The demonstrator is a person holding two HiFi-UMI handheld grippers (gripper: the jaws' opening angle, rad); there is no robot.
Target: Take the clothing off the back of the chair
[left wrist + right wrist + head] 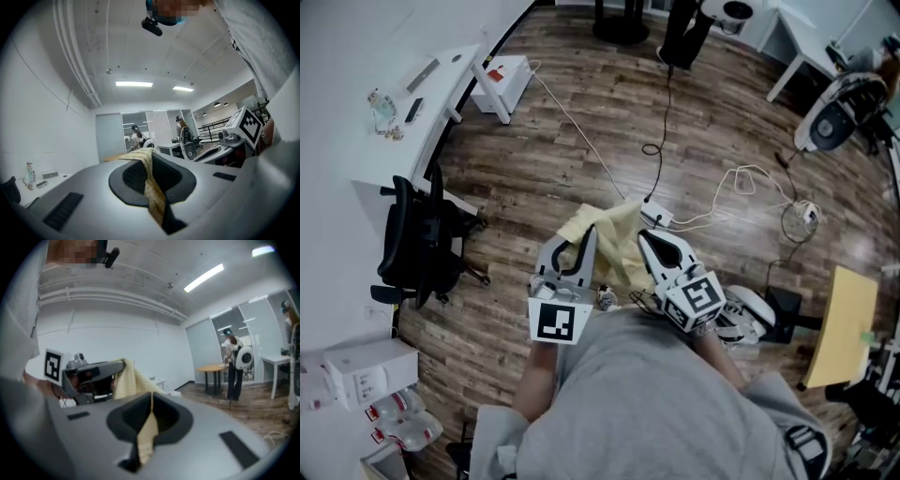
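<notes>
**Clothing (614,239) held clear of the chair, pinched in both grippers**

Surface and room. Dark wood-plank floor (581,178) fills the head view. A white desk (356,141) curves along its left side and carries a few small items. A black office chair (417,244) stands at the desk's edge. A white cable (581,131) and a black cable (661,112) trail across the planks toward a power strip (656,217). A yellow-topped table (839,319) sits at the right edge. The gripper views show white walls, ceiling strip lights, a glass partition and people standing far off.

Task object. The pale yellow garment hangs in front of the person, above the floor and well apart from the office chair. It is stretched between the two grippers.

Grippers. The left gripper (586,239) has its jaws closed on a fold of the yellow fabric, which runs up between the pads. The right gripper (649,242), just beside it, is likewise clamped on a fold of the same garment.

Containers. A closed white box (366,373) lies at lower left, and its contents cannot be seen. Clear bottles (403,427) lie next to it.
</notes>
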